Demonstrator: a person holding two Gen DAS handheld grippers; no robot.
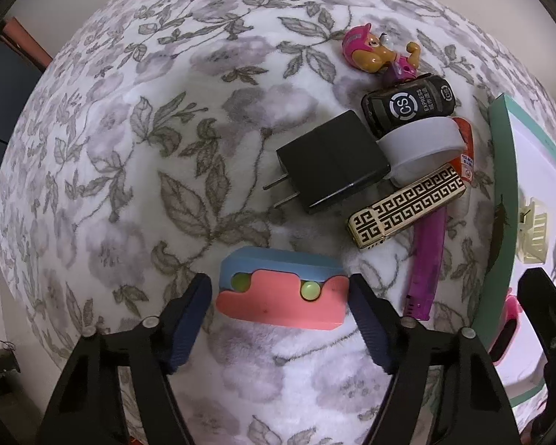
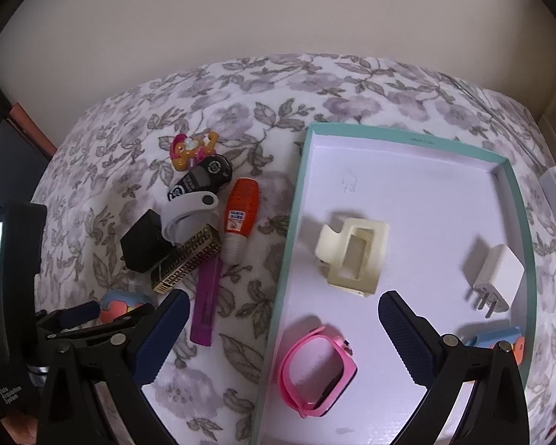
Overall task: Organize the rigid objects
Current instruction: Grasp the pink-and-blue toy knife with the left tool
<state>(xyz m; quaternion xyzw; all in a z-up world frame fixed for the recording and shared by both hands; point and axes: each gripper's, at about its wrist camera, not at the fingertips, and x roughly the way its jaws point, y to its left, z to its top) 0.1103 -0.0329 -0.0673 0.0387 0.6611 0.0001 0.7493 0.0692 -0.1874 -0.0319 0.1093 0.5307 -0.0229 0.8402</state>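
One more toy for the box.
Left hand-held gripper brackets the pink-and-blue plastic block toy, jaws apart; squeeze centred before lifting. Right hand-held gripper hangs open.

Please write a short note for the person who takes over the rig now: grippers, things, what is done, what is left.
Left hand-held gripper: straddles the pink-and-blue plastic toy on the floral blanket; grip unconfirmed.
Right hand-held gripper: open, empty, over the teal-rimmed white box.
Done, in box: cream hair claw, pink watch, white charger, another blue-pink toy.
Left on blanket: black charger, patterned lighter, purple lighter, black toy car, dog figure, white strap, orange tube.
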